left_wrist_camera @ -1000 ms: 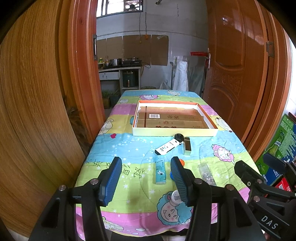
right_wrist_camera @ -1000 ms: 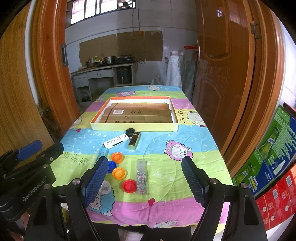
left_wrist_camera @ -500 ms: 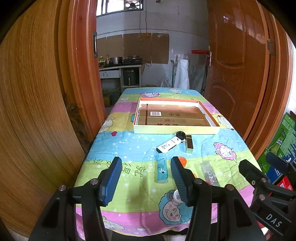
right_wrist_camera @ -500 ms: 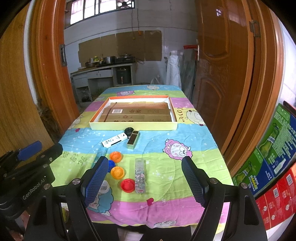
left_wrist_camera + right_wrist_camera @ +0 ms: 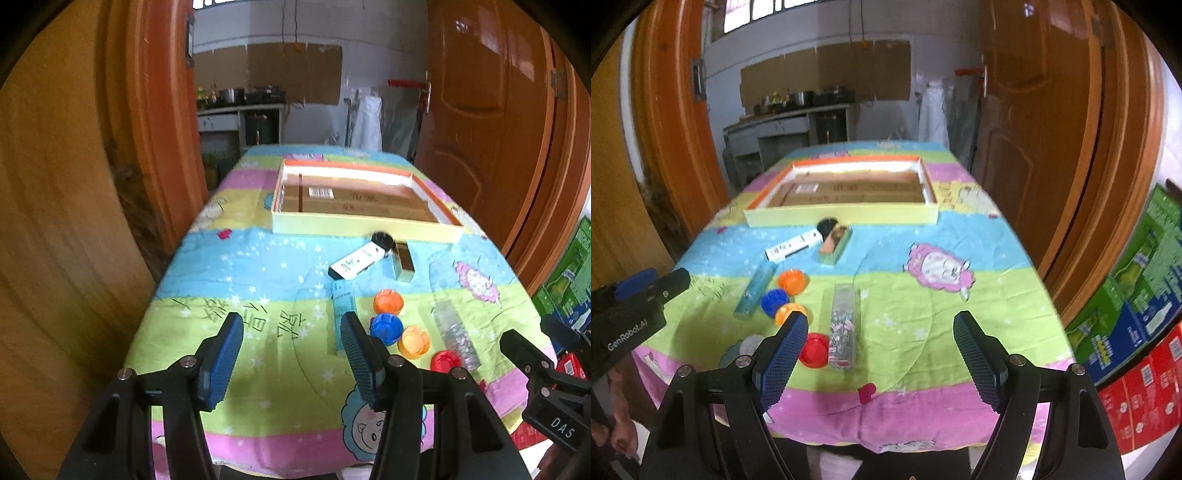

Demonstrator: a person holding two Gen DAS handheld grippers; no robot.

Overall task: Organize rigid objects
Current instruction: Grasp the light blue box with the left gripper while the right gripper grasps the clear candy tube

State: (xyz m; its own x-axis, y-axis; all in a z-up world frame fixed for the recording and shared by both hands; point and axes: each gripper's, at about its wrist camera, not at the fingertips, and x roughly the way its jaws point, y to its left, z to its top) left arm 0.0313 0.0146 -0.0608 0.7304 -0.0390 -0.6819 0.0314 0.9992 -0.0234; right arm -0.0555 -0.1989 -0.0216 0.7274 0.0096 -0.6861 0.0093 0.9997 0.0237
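Note:
A shallow cream tray with a cardboard floor lies mid-table. In front of it lie a white box, a black cap and a gold-brown box. Nearer lie a teal tube, orange, blue, yellow-orange and red caps, and a clear patterned box. My left gripper is open and empty over the near left of the table. My right gripper is open and empty over the near edge, its left finger beside the red cap.
The table carries a striped cartoon cloth. Wooden door leaves stand close on both sides. Green and red cartons are stacked on the floor at the right. A kitchen counter stands beyond the table.
Both grippers have moved forward and tipped down toward the table, so the caps and boxes look nearer. Both stay open and empty; nothing on the table has moved.

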